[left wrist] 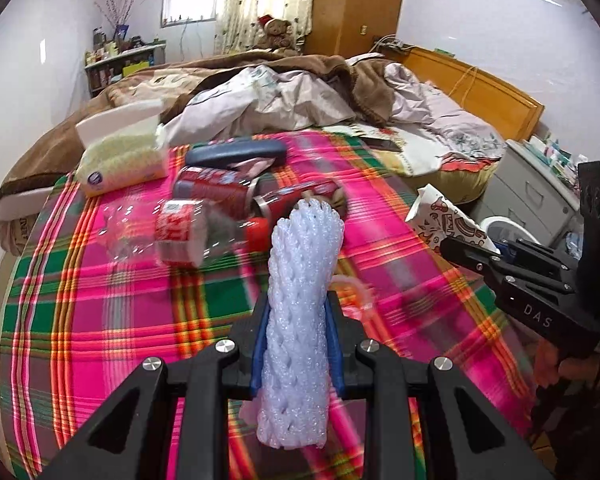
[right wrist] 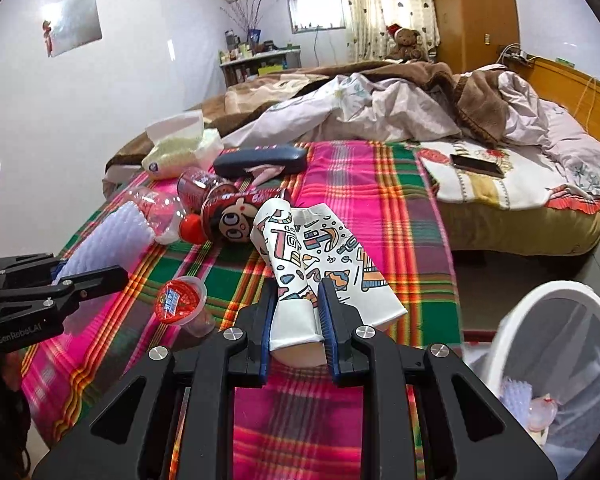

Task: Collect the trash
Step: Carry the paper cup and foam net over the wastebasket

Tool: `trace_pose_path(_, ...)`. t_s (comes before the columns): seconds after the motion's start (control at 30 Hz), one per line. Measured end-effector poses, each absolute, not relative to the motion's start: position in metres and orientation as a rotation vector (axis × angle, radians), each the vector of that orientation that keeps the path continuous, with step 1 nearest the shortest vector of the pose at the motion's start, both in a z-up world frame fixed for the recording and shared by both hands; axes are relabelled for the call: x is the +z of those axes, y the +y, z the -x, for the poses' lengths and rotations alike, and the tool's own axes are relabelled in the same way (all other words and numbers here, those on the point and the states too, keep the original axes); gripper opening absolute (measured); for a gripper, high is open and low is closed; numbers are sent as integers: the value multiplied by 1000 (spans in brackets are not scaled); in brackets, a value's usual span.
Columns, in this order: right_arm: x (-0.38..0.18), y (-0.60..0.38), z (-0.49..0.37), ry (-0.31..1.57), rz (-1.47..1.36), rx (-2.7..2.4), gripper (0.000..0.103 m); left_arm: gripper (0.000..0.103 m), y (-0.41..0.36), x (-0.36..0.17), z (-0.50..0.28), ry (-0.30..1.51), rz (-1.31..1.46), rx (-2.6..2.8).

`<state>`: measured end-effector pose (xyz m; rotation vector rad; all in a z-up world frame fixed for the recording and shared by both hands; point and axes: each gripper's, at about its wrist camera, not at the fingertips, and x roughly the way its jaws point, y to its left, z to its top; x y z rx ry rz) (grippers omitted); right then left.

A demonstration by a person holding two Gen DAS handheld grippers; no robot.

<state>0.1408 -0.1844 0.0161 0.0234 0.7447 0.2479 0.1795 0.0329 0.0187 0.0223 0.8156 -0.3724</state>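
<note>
The left gripper (left wrist: 296, 320) is clamped on a white foam fruit net (left wrist: 300, 288), ribbed and tubular. The right gripper (right wrist: 298, 308) pinches a flattened paper cup (right wrist: 319, 256) printed with colourful doodles.

My bed (right wrist: 379, 200), under a pink-green plaid blanket (right wrist: 339, 420), carries red drink cans (right wrist: 204, 188), a clear plastic bottle (right wrist: 160, 212) and a red-lidded cup (right wrist: 184, 300).

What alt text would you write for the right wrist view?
The right gripper clamps a flattened patterned paper cup above a pink plaid blanket strewn with cans and a bottle. A white trash bin stands at lower right.
</note>
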Motion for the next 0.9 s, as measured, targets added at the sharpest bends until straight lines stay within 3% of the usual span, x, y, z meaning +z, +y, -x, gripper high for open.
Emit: trace_pose_path(0.9, 45, -309, -85, 640, -111, -33, 22, 27, -141, 54, -150, 728, -121, -598)
